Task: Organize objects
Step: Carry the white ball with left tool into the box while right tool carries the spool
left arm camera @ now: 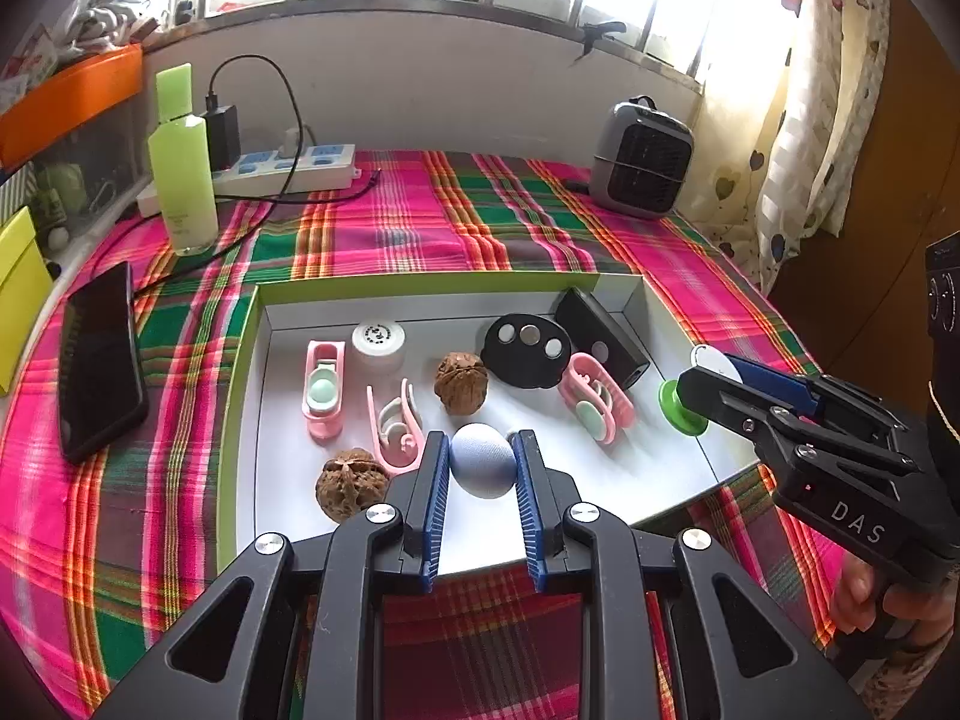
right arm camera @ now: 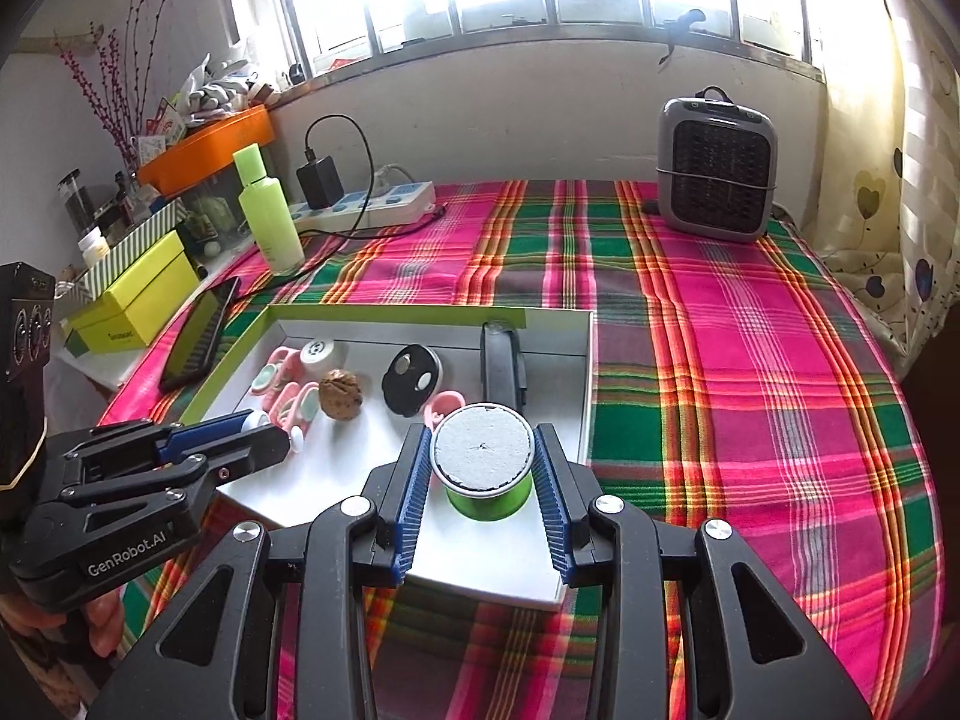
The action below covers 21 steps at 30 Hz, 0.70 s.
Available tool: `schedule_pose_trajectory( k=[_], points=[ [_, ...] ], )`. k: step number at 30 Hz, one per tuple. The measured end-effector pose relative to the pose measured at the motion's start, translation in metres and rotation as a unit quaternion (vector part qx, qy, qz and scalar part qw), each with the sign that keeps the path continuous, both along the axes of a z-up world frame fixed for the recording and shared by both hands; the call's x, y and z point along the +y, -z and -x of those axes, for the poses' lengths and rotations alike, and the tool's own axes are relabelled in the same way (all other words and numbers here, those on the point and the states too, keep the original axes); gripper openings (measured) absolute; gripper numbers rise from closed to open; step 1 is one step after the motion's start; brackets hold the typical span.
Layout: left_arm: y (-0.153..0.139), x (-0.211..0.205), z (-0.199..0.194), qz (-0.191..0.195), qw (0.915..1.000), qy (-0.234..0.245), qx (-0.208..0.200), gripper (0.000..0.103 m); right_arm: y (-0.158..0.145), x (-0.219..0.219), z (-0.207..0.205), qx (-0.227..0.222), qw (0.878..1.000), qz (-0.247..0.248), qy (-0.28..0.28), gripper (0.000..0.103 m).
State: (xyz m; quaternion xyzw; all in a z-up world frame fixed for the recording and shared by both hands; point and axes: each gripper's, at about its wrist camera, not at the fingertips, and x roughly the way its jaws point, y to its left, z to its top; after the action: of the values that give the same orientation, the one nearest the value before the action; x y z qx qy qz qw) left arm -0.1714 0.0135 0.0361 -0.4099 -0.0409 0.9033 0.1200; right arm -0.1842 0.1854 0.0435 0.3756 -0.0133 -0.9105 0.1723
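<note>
Plaid cloth (right arm camera: 750, 360) carries a grey heater (right arm camera: 715, 180); green bottle (right arm camera: 269, 210) beside power strip (right arm camera: 384, 204); phone (left arm camera: 99, 360).

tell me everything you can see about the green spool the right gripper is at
The green spool is a small bright green plastic reel with a flat round white top that looks like foam or paper, with a tiny mark at its centre. It stands upright over the white floor of the tray, near its right wall. The right gripper has a blue ribbed pad on each side of it, closed against or almost against its top rim. Whether its base rests on the tray cannot be told.
</note>
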Motion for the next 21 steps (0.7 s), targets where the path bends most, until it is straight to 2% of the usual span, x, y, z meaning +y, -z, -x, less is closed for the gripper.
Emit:
schedule_pose_trajectory(
  k=[21],
  points=[
    [0.016, 0.009, 0.015, 0.008, 0.9998, 0.003, -0.020, 0.020, 0.018, -0.006, 0.018, -0.011, 1.000, -0.028, -0.005, 0.036]
  ],
)
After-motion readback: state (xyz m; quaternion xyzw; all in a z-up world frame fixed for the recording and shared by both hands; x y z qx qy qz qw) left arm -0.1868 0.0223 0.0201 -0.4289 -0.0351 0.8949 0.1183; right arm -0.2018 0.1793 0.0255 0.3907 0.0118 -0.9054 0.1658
